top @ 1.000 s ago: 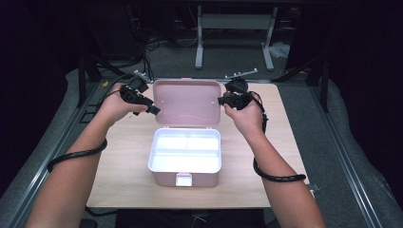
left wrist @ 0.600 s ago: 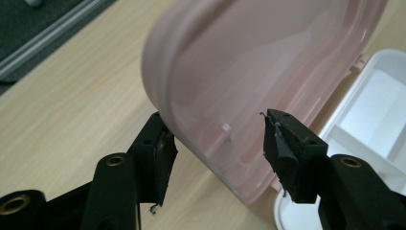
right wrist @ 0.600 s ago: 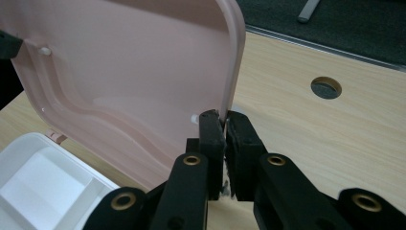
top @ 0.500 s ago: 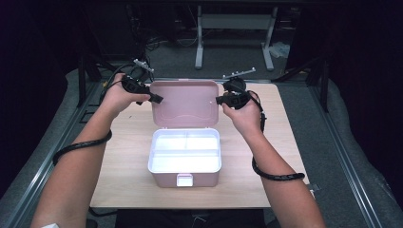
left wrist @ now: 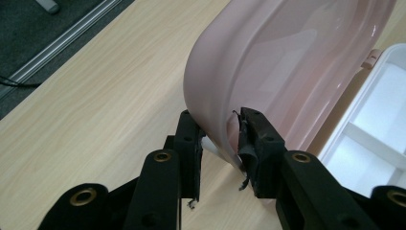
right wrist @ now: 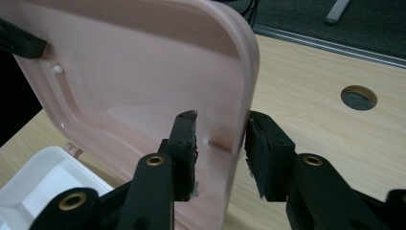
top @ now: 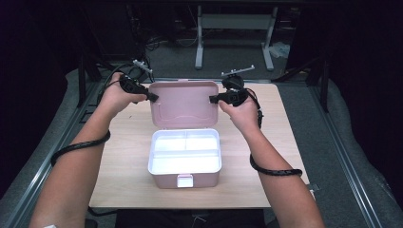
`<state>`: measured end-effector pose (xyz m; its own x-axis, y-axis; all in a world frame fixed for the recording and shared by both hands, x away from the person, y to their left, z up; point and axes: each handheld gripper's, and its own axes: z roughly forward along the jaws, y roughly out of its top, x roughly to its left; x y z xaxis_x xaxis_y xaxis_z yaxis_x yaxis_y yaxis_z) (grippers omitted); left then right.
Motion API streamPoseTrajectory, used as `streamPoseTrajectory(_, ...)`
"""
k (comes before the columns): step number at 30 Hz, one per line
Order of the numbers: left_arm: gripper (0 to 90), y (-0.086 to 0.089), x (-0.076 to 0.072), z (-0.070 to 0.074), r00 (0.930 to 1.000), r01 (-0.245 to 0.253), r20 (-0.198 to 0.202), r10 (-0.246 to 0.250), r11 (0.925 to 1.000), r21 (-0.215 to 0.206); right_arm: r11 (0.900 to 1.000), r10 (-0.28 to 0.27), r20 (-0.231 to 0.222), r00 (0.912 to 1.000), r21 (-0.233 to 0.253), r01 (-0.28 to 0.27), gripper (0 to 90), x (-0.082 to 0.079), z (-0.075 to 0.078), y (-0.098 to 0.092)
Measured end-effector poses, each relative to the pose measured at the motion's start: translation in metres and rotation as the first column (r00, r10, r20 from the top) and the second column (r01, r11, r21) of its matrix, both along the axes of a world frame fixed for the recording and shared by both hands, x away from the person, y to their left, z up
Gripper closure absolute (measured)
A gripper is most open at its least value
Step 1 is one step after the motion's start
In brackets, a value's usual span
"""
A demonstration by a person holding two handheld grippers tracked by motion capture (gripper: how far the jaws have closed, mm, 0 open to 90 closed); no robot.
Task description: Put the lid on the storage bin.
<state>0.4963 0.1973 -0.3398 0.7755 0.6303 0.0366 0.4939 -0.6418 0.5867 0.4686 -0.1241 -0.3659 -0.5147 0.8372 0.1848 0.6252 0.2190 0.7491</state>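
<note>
A pink box with a white divided tray inside stands on the wooden table. Its hinged pink lid stands raised behind it. My left gripper is shut on the lid's left edge, and in the left gripper view the gripper has one jaw on each side of the lid's rim. On the opposite edge my right gripper is shut too. The right gripper view shows that gripper with one jaw inside the lid and one outside.
The table has a round cable hole at the right of the lid. Metal rails run along both table sides, with dark floor beyond. A grey stand is behind the table. Cables loop around both forearms.
The lid has swung up from leaning back to nearly upright, with both grippers holding its side edges. Both hands moved a little toward the table's far edge.
</note>
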Motion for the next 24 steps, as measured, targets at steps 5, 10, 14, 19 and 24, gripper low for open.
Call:
streamPoseTrajectory(5,69.3,0.002,-0.003,0.001,0.9998,-0.001,0.022,0.001,0.9998,-0.020,1.000,0.008,0.007,0.9999,-0.020,-0.008,63.0,0.004,0.004,0.004)
streamPoseTrajectory(10,62.8,0.006,-0.010,0.007,0.9995,0.010,0.032,-0.008,0.9969,-0.078,0.999,0.041,0.013,0.9991,0.000,-0.041,60.9,0.000,0.009,0.002)
streamPoseTrajectory(14,59.1,0.003,-0.018,0.011,0.9986,0.028,0.047,-0.025,0.9976,-0.063,0.999,0.048,0.043,0.9979,-0.026,-0.047,59.9,-0.010,0.013,0.003)
streamPoseTrajectory(19,55.2,0.000,-0.034,0.016,0.9955,0.054,0.080,-0.051,0.9978,-0.038,0.997,0.059,0.084,0.9947,-0.053,-0.055,58.9,-0.024,0.014,0.002)
streamPoseTrajectory(24,55.6,0.002,-0.044,0.019,0.9945,0.071,0.080,-0.067,0.9965,-0.045,0.996,0.074,0.099,0.9923,-0.055,-0.069,58.8,-0.034,0.018,0.001)
